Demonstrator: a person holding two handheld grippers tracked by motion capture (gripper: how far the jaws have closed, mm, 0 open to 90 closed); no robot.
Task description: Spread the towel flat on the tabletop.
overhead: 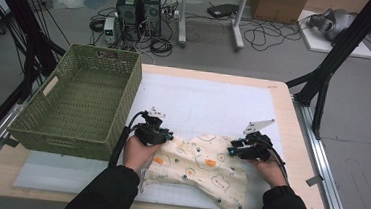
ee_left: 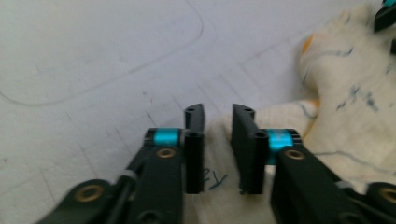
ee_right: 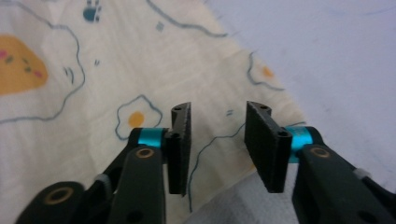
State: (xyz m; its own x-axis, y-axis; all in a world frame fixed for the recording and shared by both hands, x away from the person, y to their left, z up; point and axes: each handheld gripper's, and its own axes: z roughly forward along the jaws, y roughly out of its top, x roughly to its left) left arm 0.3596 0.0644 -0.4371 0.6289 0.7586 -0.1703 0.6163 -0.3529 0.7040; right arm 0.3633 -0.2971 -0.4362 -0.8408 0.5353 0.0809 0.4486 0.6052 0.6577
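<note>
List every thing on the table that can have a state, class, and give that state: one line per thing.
Printed cloth: lying crumpled on the white mat, held by neither gripper.
Green woven basket: upright at the table's left, empty.
Left gripper: jaws apart over the cloth's edge, gripping nothing.
Right gripper: jaws apart above the cloth's edge, gripping nothing.
White mat: flat on the table.

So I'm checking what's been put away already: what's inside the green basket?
The green basket looks empty: its woven floor and inner walls show bare. The strip just behind its near wall is hidden from the high view.
</note>
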